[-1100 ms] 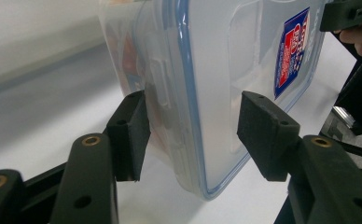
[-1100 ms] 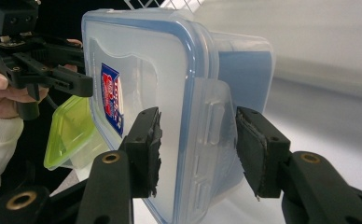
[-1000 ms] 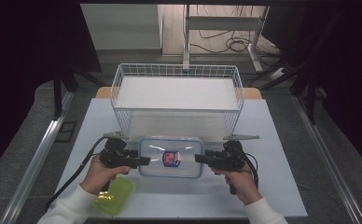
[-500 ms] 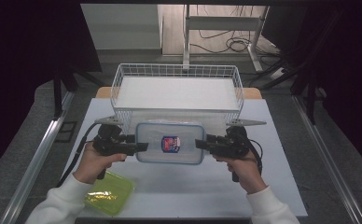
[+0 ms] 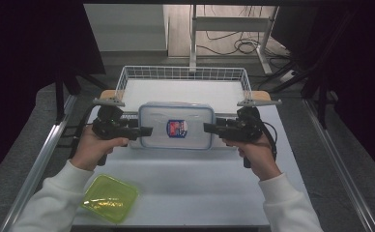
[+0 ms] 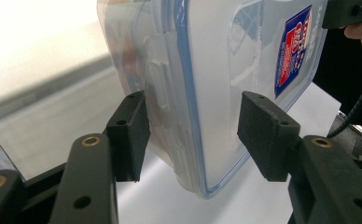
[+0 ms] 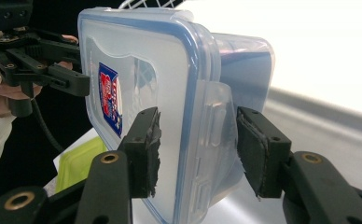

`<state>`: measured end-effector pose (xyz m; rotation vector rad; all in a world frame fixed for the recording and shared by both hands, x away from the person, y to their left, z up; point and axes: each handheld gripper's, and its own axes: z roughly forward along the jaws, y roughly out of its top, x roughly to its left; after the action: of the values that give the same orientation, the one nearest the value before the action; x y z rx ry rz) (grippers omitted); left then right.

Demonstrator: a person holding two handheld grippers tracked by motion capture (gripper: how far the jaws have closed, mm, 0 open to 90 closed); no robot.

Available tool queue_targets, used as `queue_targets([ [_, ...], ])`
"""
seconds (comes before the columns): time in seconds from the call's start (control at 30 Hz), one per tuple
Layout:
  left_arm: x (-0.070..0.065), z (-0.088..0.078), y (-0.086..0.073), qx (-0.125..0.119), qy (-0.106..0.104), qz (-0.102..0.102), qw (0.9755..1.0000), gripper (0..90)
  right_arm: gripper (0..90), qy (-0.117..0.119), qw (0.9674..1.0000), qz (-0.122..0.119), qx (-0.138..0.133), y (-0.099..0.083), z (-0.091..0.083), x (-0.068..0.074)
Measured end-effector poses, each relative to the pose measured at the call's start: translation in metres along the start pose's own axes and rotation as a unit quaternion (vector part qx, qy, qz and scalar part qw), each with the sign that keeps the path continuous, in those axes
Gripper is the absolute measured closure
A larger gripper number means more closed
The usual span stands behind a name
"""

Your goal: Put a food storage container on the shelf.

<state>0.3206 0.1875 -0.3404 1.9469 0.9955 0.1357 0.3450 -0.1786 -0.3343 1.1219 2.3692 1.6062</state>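
- The food box [image 5: 176,126] sits at the table's [image 5: 200,179] centre, held off it between 2 grippers.
- The left gripper [image 5: 144,131] is at the box's 9 o'clock, the right gripper [image 5: 209,127] at its 3 o'clock.
- The wire basket [image 5: 183,73] stands at 12 o'clock, just behind the box.
- The lid [image 5: 110,197] lies on the table at 7 o'clock, near the edge.

clear lidded container [image 5: 176,124], level, gripped at both ends

White long sleeves [image 5: 55,203]; black left claw [image 5: 146,131], right claw [image 5: 209,127]; brass-ringed screw holes; grey three-cornered top plates; black cables.
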Motion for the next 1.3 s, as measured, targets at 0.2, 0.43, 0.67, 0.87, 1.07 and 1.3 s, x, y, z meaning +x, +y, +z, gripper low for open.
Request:
queue_targets([
  [0.2, 0.004, -0.003, 0.023, -0.01, 0.006, 0.0, 0.9999, 44.3, 51.5, 0.002, 1.0, -0.005, -0.007, 0.025, -0.001, -0.008],
  [0.43, 0.015, 0.0, 0.043, -0.006, 0.001, -0.005, 1.0, 44.1, 51.4, -0.004, 1.0, -0.006, -0.006, 0.047, 0.001, -0.016],
  [0.67, 0.023, 0.0, 0.059, -0.009, -0.004, -0.012, 0.9999, 44.6, 51.0, -0.002, 1.0, 0.004, -0.001, 0.066, 0.004, -0.024],
  [0.87, 0.029, 0.008, 0.074, -0.001, -0.002, -0.026, 0.9997, 44.5, 50.5, 0.001, 0.9997, 0.024, 0.004, 0.082, 0.007, -0.04],
  [1.07, 0.037, 0.012, 0.08, -0.004, -0.009, -0.037, 0.9993, 44.9, 49.4, 0.001, 0.9991, 0.043, 0.004, 0.084, 0.013, -0.048],
  [1.3, 0.051, 0.021, 0.085, -0.02, -0.029, -0.079, 0.9963, 43.5, 48.2, -0.005, 0.9967, 0.082, 0.0, 0.093, 0.021, -0.064],
])
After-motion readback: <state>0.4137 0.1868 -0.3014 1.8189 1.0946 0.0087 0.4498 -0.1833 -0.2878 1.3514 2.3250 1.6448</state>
